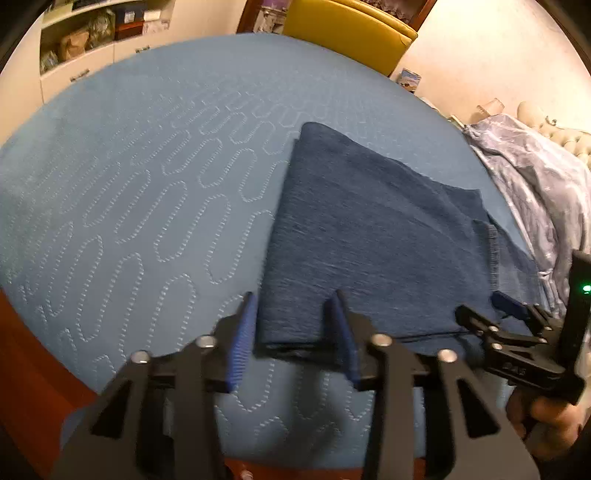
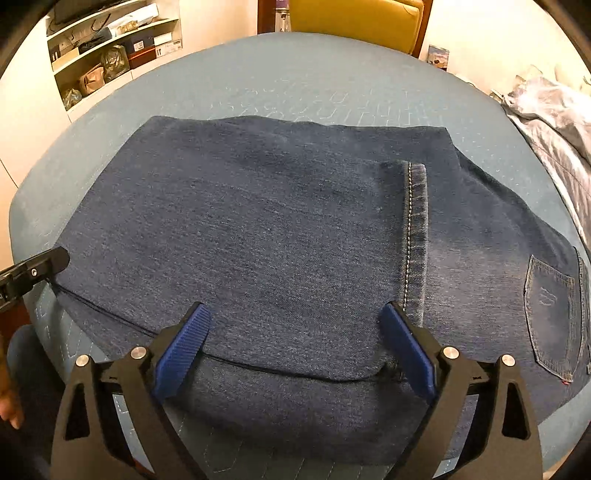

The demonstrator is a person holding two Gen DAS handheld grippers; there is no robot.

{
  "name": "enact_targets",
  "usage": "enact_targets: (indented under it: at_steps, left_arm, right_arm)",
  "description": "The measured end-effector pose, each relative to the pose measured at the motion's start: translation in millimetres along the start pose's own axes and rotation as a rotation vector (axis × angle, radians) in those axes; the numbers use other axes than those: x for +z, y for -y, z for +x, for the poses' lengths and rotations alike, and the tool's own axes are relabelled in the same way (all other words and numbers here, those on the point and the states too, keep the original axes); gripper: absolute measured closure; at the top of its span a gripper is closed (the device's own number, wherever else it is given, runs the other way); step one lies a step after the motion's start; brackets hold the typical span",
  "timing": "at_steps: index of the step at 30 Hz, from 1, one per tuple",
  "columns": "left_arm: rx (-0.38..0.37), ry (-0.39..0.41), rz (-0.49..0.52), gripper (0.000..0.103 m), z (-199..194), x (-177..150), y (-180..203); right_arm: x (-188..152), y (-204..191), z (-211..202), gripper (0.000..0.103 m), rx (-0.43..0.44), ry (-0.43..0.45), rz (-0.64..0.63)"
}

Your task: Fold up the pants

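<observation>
Dark blue jeans (image 2: 280,236) lie folded in layers on the light blue quilted bedspread (image 1: 129,206). A leg hem (image 2: 415,236) lies across the top and a back pocket (image 2: 554,317) shows at the right. In the left wrist view the jeans (image 1: 369,236) lie right of centre. My left gripper (image 1: 293,325) is open, its blue pads either side of the near left corner of the fold. My right gripper (image 2: 295,339) is open over the near edge of the top layer. It also shows in the left wrist view (image 1: 506,325), and the left gripper's tip shows in the right wrist view (image 2: 37,269).
A crumpled pale blue patterned cloth (image 1: 543,192) lies at the bed's right side. A yellow chair (image 2: 354,18) stands behind the bed. White shelves (image 2: 110,48) with bags and boxes are at the back left. The wooden bed edge (image 1: 33,369) runs near left.
</observation>
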State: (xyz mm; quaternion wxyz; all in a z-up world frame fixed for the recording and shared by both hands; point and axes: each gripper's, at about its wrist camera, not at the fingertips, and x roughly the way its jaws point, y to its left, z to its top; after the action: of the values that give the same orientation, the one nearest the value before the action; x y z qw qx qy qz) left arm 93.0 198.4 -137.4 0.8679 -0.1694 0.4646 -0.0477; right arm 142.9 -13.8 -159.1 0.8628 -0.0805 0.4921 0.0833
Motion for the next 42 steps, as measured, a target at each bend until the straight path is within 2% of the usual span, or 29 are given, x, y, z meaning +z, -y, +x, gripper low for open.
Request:
enact_targets:
  at_steps: [4, 6, 9, 11, 16, 18, 20, 22, 24, 27, 31, 35, 36, 37, 38, 40, 41, 42]
  left_arm:
    - [-0.037, -0.015, -0.041, 0.075, -1, 3, -4]
    - [-0.08, -0.017, -0.094, 0.077, -4, 5, -11]
    - [-0.088, -0.025, -0.127, 0.071, -1, 3, -17]
    - [-0.094, -0.028, -0.141, 0.071, 0, 2, -18]
    - [-0.134, -0.033, -0.138, 0.085, -7, 7, -18]
    - [-0.139, -0.012, -0.12, 0.087, -14, 9, -14]
    - [-0.127, 0.01, -0.087, 0.087, -21, 10, -8]
    - [-0.125, 0.032, -0.076, 0.088, -28, 12, -3]
    - [-0.117, 0.056, -0.063, 0.088, -34, 13, 3]
    - [-0.091, 0.089, -0.028, 0.088, -43, 12, 13]
    - [-0.076, 0.106, -0.029, 0.088, -48, 9, 19]
    - [-0.097, 0.112, -0.064, 0.088, -48, 7, 15]
    - [-0.099, 0.114, -0.069, 0.088, -48, 7, 13]
    - [-0.107, 0.116, -0.08, 0.088, -49, 5, 10]
    - [-0.12, 0.124, -0.095, 0.088, -50, 4, 9]
    - [-0.15, 0.141, -0.14, 0.087, -49, 1, 3]
    - [-0.161, 0.153, -0.164, 0.086, -49, -2, -1]
    - [-0.162, 0.17, -0.192, 0.075, -50, -5, -5]
  right_arm:
    - [1, 6, 5, 0.012, 0.012, 0.001, 0.003]
    - [1, 10, 7, 0.012, 0.016, 0.0, 0.004]
    - [-1, 18, 10, 0.011, 0.024, 0.003, 0.004]
    - [-4, 21, 11, 0.011, 0.028, 0.009, 0.002]
    - [-3, 19, 9, 0.011, 0.031, 0.003, -0.006]
    - [5, 20, 4, 0.011, 0.03, -0.031, -0.003]
    - [21, 16, -10, 0.011, 0.019, -0.024, -0.024]
    - [43, 9, -22, 0.011, 0.077, -0.026, -0.042]
    - [76, -7, -27, 0.011, 0.195, -0.078, -0.049]
    - [130, -56, -16, 0.011, 0.266, -0.165, -0.132]
    - [168, -116, 22, 0.011, 0.253, -0.297, -0.221]
    - [165, -172, 58, 0.012, 0.122, -0.401, -0.392]
    - [163, -179, 63, 0.019, 0.097, -0.41, -0.422]
    - [160, -184, 68, 0.036, 0.059, -0.414, -0.452]
    - [159, -185, 72, 0.043, 0.027, -0.418, -0.461]
    - [157, -184, 72, 0.061, 0.023, -0.409, -0.47]
    - [157, -182, 71, 0.066, 0.025, -0.407, -0.466]
    - [159, -180, 69, 0.077, 0.032, -0.409, -0.457]
